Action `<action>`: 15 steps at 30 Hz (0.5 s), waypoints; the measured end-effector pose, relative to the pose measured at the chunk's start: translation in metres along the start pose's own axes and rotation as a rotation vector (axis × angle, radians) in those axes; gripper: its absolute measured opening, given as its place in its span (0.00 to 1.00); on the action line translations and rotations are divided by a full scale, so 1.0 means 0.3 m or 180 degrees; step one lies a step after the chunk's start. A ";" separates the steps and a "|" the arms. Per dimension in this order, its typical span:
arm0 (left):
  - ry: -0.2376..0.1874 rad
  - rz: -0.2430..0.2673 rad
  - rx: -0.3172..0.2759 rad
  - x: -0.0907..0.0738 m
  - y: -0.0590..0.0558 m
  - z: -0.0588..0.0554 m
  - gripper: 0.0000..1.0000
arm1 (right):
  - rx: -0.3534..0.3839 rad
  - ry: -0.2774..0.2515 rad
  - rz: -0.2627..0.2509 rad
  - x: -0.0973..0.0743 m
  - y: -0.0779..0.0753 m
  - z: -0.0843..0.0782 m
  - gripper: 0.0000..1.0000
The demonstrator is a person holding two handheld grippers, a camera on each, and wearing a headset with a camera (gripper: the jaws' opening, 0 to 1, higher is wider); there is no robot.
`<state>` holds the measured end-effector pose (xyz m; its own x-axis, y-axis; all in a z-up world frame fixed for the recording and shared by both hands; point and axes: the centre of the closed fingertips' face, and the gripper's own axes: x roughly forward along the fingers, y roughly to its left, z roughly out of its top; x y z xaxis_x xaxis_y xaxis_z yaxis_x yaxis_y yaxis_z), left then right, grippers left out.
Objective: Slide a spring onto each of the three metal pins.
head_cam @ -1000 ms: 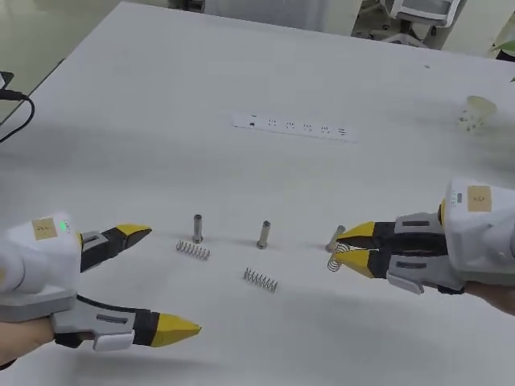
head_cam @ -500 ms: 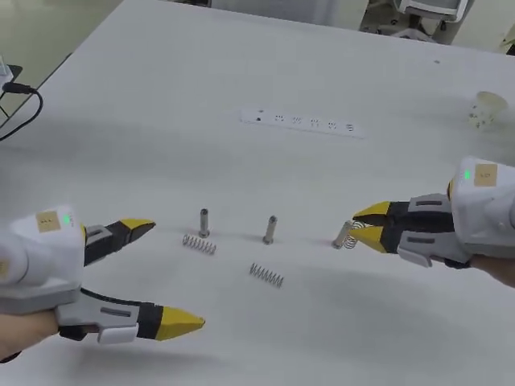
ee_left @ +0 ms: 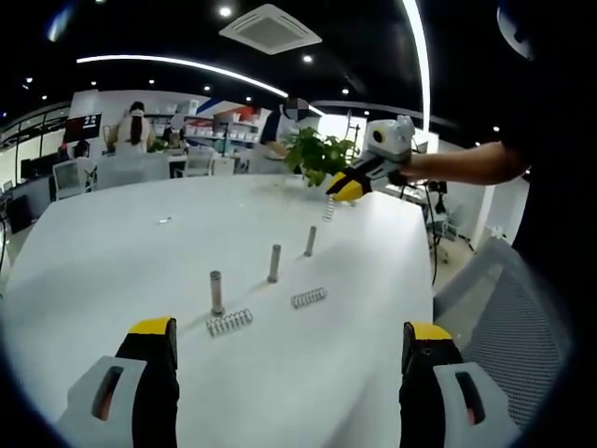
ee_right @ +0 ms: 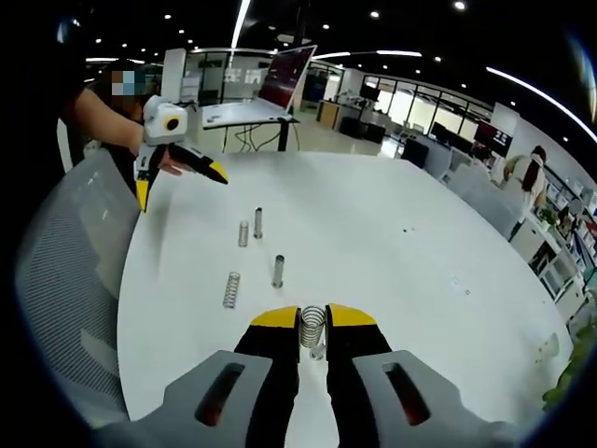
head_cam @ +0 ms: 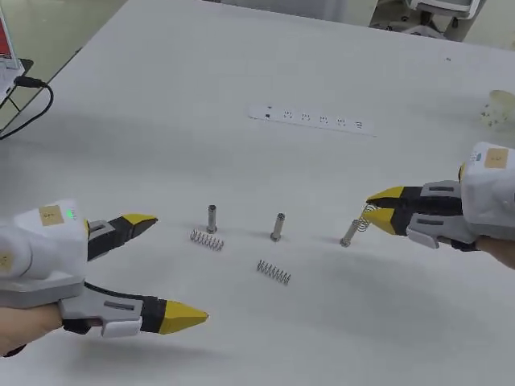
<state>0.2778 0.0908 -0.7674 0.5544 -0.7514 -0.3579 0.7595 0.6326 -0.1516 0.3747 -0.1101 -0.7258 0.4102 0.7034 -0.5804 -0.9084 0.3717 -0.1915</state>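
1. The first spring (head_cam: 367,215) is pinched between the closed tips of the right gripper (head_cam: 374,211). In the right gripper view it stands upright between the two jaws.
2. That spring hangs just beside the top of the right pin (head_cam: 351,232), which leans a little. We cannot tell whether the coil has begun to go over the pin's tip.
3. The middle pin (head_cam: 278,227) and the left pin (head_cam: 212,218) stand bare on the table (head_cam: 161,96), in a row with the right pin.
4. The second spring (head_cam: 207,240) lies flat just in front of the left pin. The third spring (head_cam: 273,273) lies flat in front of the middle pin, a little apart from it.
5. We judge the task to be at its start: no pin carries a spring. The first one is about to go on, and two more must be picked up and threaded.
6. The left gripper (head_cam: 181,268) hovers near the left pin with its jaws wide apart and nothing between them.
7. The pins and springs sit loose on the table, not in any tray or box. A small clear cup (head_cam: 500,104) stands well apart at the far right; we cannot make out what is in it.
8. A power strip (head_cam: 314,121) lies farther back, and a cable (head_cam: 32,104) curls at the left edge.
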 end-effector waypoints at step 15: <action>0.0011 0.0039 -0.0012 -0.011 0.011 -0.006 0.98 | 0.0233 0.0030 -0.0157 0.028 -0.073 -0.026 0.07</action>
<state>0.2778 0.0956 -0.7685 0.5624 -0.7429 -0.3630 0.7513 0.6425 -0.1507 0.3973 -0.1170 -0.7326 0.4534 0.6776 -0.5791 -0.8785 0.4495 -0.1619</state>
